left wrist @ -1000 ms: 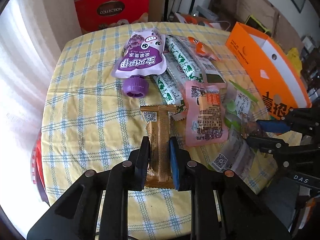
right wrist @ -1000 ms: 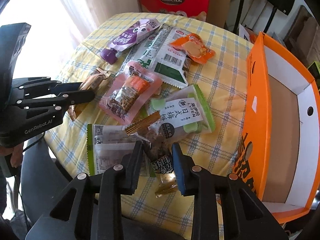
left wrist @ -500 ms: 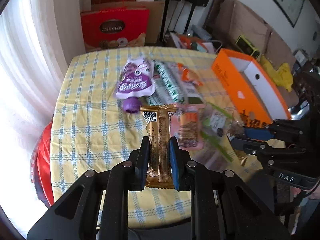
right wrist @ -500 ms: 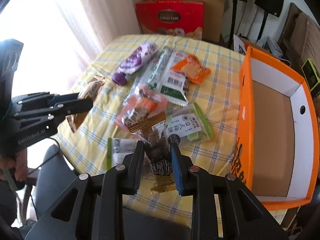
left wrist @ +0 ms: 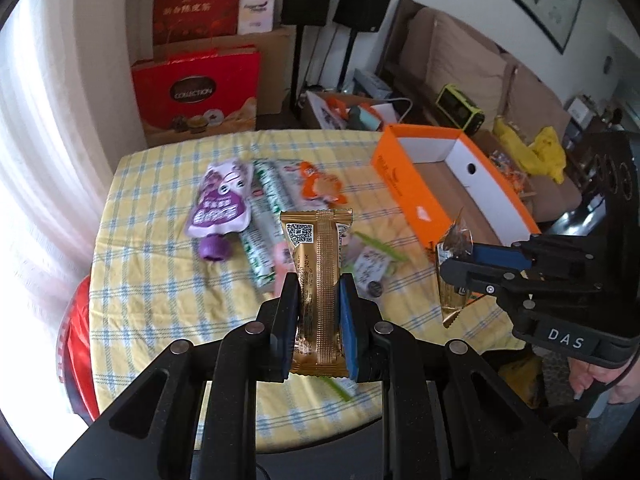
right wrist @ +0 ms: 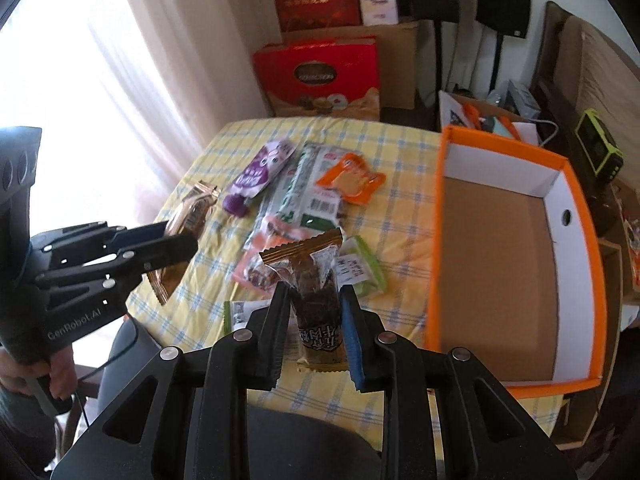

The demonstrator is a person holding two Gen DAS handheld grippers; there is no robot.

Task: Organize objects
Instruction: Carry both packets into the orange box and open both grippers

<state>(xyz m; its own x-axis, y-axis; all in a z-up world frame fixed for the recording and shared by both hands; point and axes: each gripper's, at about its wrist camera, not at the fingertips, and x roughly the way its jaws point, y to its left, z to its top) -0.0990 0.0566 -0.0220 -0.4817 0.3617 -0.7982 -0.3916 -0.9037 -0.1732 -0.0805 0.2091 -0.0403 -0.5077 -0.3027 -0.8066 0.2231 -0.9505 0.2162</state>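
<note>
My left gripper is shut on a gold snack bar and holds it well above the yellow checked table. It also shows in the right wrist view. My right gripper is shut on a dark snack packet with gold ends, lifted above the table's front edge; it shows in the left wrist view too. An empty orange box stands at the table's right. Left on the table are a purple jelly pouch, green packets, an orange packet and a pink packet.
A red gift box and cardboard boxes stand on the floor behind the table. A white curtain hangs at the left. Speakers on stands and a sofa are at the back right. A green-edged packet lies near the box.
Both grippers have risen and pulled back from the table, each carrying its packet. The table looks smaller and more of the room shows.
</note>
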